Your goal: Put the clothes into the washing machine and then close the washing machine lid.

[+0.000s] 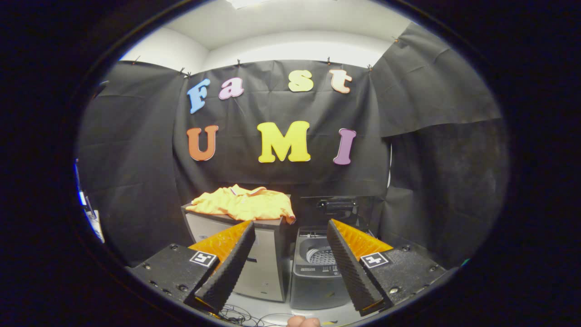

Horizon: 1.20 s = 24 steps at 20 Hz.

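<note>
1. Gripper view: the gripper [290, 236] hangs in the air with its two fingers spread wide and nothing between them. It is well apart from everything the task concerns.

2. Gripper view: the clothes, an orange garment [243, 204], lie crumpled on top of a grey cabinet [268, 268], beyond the fingers and a little to their left. One corner droops over the cabinet's right edge.

3. Gripper view: the washing machine [315, 281] stands on the floor just beside the cabinet, on its right, seen between the fingers. Its lid [338, 206] is raised upright at the back and the drum [320, 256] is open. The drum looks empty, though only part of it can be seen.

4. Judgement: the task appears to be at its start, in the approach to the garment; nothing is loaded yet.

5. Judgement: the next move calls for carrying the spread fingers forward and left to the cabinet top, lowering them over a raised fold of cloth, then pinching it.

6. A fingertip [303, 322] shows below the gripper, near loose cables [240, 315] on the floor.
</note>
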Motion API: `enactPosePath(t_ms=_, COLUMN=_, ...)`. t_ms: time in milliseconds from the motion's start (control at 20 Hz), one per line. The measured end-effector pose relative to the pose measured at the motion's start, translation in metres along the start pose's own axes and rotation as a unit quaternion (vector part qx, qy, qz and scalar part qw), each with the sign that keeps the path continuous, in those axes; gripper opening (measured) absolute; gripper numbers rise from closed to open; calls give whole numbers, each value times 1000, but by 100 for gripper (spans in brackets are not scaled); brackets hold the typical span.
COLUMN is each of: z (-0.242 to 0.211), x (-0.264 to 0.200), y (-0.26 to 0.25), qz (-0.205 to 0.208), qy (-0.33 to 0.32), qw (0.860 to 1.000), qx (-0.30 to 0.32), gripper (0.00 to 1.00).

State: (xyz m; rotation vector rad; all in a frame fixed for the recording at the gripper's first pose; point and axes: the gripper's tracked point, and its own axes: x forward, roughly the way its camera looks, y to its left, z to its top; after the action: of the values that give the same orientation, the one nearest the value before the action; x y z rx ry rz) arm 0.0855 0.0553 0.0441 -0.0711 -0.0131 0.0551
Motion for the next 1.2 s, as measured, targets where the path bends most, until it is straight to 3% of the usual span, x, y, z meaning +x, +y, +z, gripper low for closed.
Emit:
enactPosePath(t_ms=300, z=41, x=100, y=19, qz=45, qy=36, qw=998, qx=6, gripper=100)
enactPosePath(t_ms=650, z=64, x=252, y=81, qz=118, qy=72, qw=990, qx=-30, gripper=100)
enactPosePath(t_ms=950, z=38, x=351, y=151, qz=169, qy=158, qw=973, qx=-28, gripper=100)
enactPosePath(t_ms=1200, z=-10, x=392, y=189, qz=182, qy=225, qw=956, qx=-53, gripper=100)
